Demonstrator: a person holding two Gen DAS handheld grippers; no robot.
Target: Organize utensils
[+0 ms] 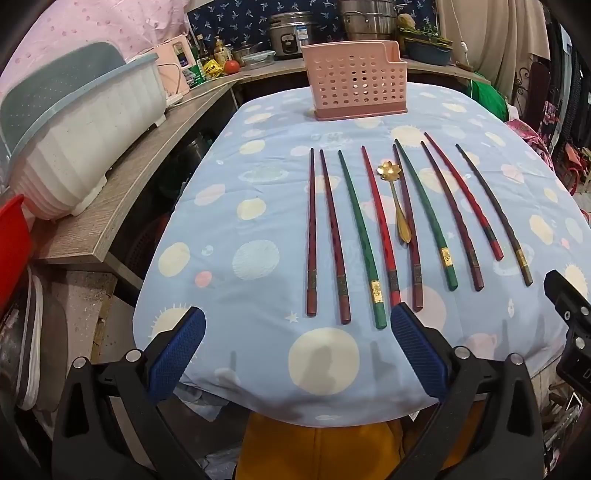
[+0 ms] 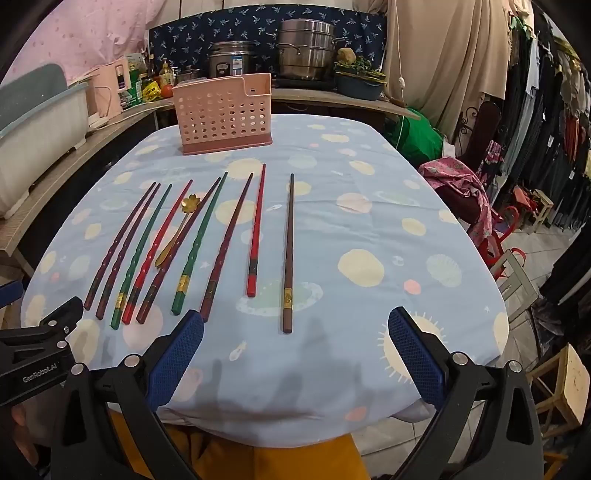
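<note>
Several chopsticks, dark red, green, red and brown, lie side by side on the blue patterned tablecloth (image 1: 258,350), among them a green chopstick (image 1: 362,236) and a brown one (image 2: 288,254) farthest right. A gold flower-shaped spoon (image 1: 395,203) (image 2: 177,229) lies between them. A pink perforated utensil holder (image 1: 356,81) (image 2: 223,112) stands upright at the table's far end. My left gripper (image 1: 297,325) hangs open above the near table edge, just short of the chopstick ends. My right gripper (image 2: 295,328) is open too, near the brown chopstick's end. Nothing sits between either pair of fingers.
A white and blue dish rack (image 1: 85,147) sits on a wooden shelf (image 1: 122,206) at the left. Pots, a rice cooker (image 1: 291,35) and bottles line the back counter. Clothes, stools (image 2: 557,391) and a pink cloth (image 2: 461,184) crowd the right side.
</note>
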